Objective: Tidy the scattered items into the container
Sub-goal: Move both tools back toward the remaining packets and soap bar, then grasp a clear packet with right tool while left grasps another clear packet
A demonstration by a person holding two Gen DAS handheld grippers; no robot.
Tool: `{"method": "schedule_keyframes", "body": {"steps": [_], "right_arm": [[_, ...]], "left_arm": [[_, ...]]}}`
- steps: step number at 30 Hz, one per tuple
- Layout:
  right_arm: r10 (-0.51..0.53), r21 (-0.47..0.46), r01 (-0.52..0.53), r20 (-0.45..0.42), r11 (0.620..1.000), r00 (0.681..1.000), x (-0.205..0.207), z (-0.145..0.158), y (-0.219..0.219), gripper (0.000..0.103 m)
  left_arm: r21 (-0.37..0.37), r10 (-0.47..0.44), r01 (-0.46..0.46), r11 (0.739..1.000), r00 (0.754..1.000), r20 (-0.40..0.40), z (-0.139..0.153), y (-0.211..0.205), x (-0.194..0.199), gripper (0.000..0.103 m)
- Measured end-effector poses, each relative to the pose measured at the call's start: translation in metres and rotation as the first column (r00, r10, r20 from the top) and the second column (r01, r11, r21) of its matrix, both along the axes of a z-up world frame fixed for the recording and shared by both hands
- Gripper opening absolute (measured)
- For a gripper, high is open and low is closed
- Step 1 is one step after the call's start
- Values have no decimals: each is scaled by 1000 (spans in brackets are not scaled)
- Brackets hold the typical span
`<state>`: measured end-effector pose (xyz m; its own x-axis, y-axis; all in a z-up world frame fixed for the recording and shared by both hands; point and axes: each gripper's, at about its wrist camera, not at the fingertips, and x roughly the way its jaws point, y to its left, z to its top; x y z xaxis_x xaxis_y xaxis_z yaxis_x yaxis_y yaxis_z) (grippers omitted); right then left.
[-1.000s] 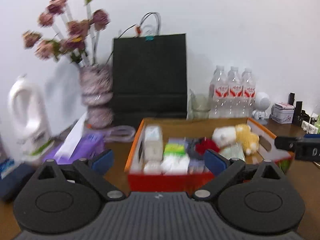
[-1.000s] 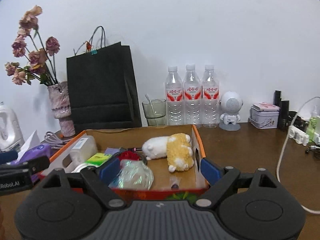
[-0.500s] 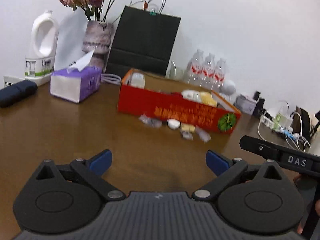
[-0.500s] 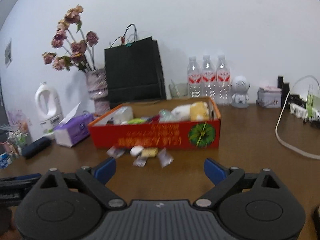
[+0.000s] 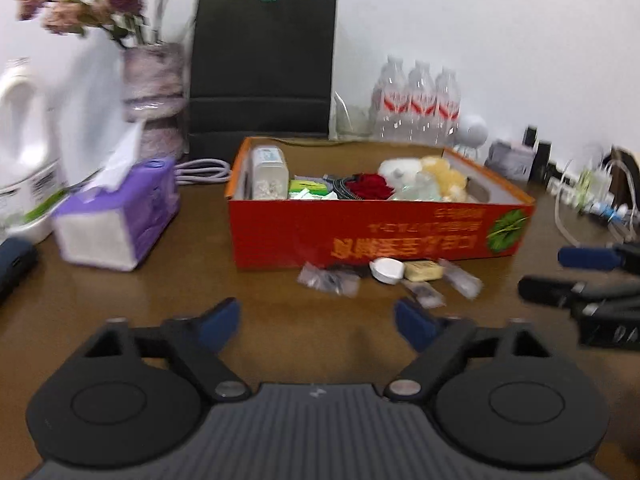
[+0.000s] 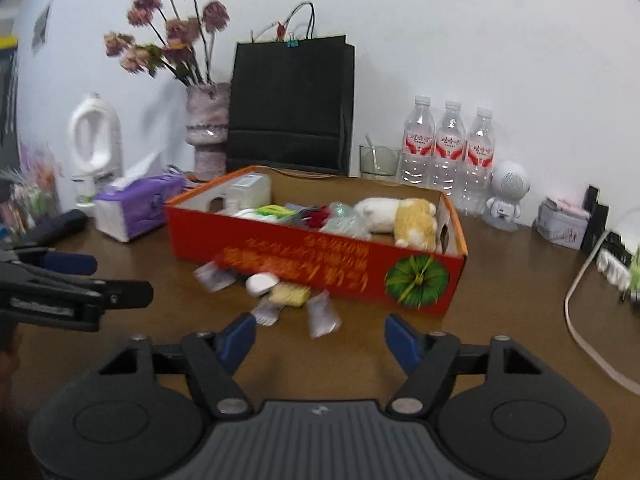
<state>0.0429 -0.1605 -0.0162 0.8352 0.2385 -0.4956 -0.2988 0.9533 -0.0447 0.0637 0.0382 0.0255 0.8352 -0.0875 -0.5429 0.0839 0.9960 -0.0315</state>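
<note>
A red cardboard box (image 5: 400, 228) (image 6: 280, 256) stands on the brown table, holding a plush toy (image 6: 412, 220), a white bottle (image 5: 268, 174) and other small things. Several small items lie scattered before its front wall: clear packets (image 5: 328, 280) (image 6: 322, 316), a white round piece (image 5: 386, 270) (image 6: 262, 282) and a yellow packet (image 5: 422, 270) (image 6: 288, 294). My left gripper (image 5: 318, 322) is open and empty, just short of the items. My right gripper (image 6: 320, 338) is open and empty, close to a clear packet.
A purple tissue box (image 5: 116, 220), a white jug (image 6: 94, 144), a vase of dried flowers (image 6: 206, 128), a black paper bag (image 6: 292, 104), three water bottles (image 6: 448, 144), a small white robot figure (image 6: 506, 196) and cables (image 6: 588, 320) surround the box.
Both grippers have moved closer to the box and the scattered items, which now look larger. One second ago both were over the box. Both stay open.
</note>
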Motion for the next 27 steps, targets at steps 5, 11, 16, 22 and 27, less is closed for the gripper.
{"method": "schedule_keyframes", "body": {"steps": [5, 11, 16, 22, 27], "right_arm": [[16, -9, -17, -86, 1000, 996, 53, -8, 8, 53], [52, -14, -55, -158, 998, 986, 78, -30, 22, 34], [69, -23, -73, -150, 997, 986, 79, -33, 23, 23], [68, 1, -69, -170, 998, 983, 83, -37, 22, 17], [52, 10, -51, -172, 999, 984, 83, -37, 16, 16]], "left_arm": [[24, -104, 105, 994, 992, -66, -19, -6, 51, 71], [88, -78, 82, 993, 996, -47, -25, -10, 67, 66], [56, -129, 133, 989, 989, -76, -29, -12, 76, 53], [66, -138, 143, 988, 988, -77, -30, -14, 78, 51], [110, -165, 171, 979, 984, -62, -29, -22, 70, 33]]}}
